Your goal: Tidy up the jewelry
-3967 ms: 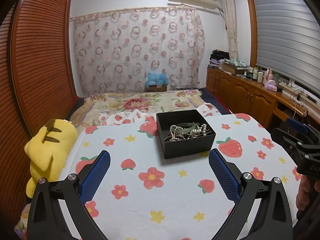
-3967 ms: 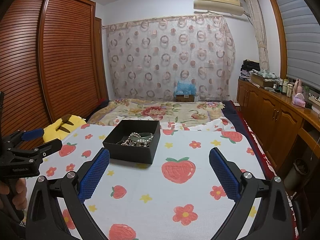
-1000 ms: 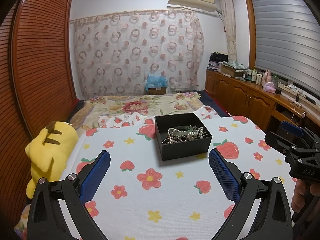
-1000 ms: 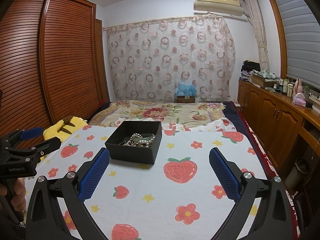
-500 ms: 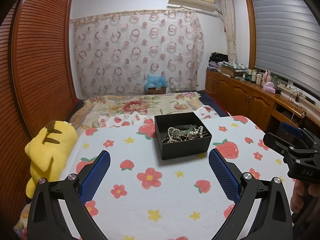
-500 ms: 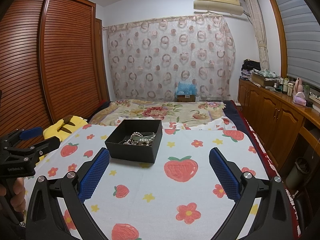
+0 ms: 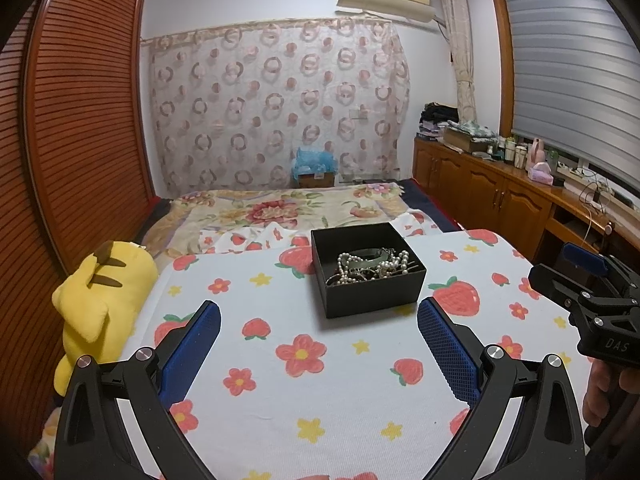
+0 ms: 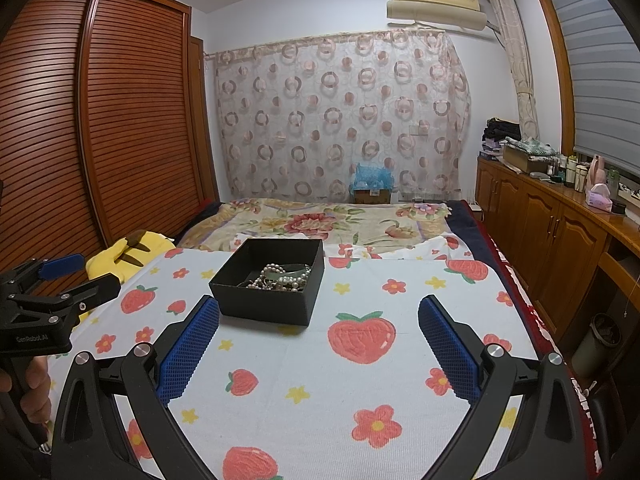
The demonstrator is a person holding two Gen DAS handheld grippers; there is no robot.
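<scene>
Nothing of the sorting looks done: all the jewelry (image 7: 370, 266), a tangle of pearl strands with a pale green bangle and some thinner metal pieces, lies heaped inside the 1 open black box (image 7: 372, 304). None of it sits on the strawberry-and-flower cloth (image 7: 304, 396) around the box, and neither tool holds anything. By my reading the whole job is left: reach in, lift out 1 piece at a time, untangle it and lay the pieces out apart.

The left gripper (image 7: 319, 342) hangs above the cloth with its 2 blue pads (image 7: 448, 350) spread wide and nothing between them. The box is ahead of it, a little toward its right finger, apart from the tips. A yellow plush toy (image 7: 100, 296) lies off its left side at the cloth's edge.

The right gripper (image 8: 319, 340) has its jaws spread wide and bare too. From it the box (image 8: 272, 304) stands ahead and toward its left finger, whose tip looks just short of the near wall; I cannot tell if they touch. The jewelry (image 8: 280, 278) shows over that wall.

Both tools are level, side by side, aimed forward over the cloth toward the box, each held by a hand (image 8: 24, 396) at its grip below
</scene>
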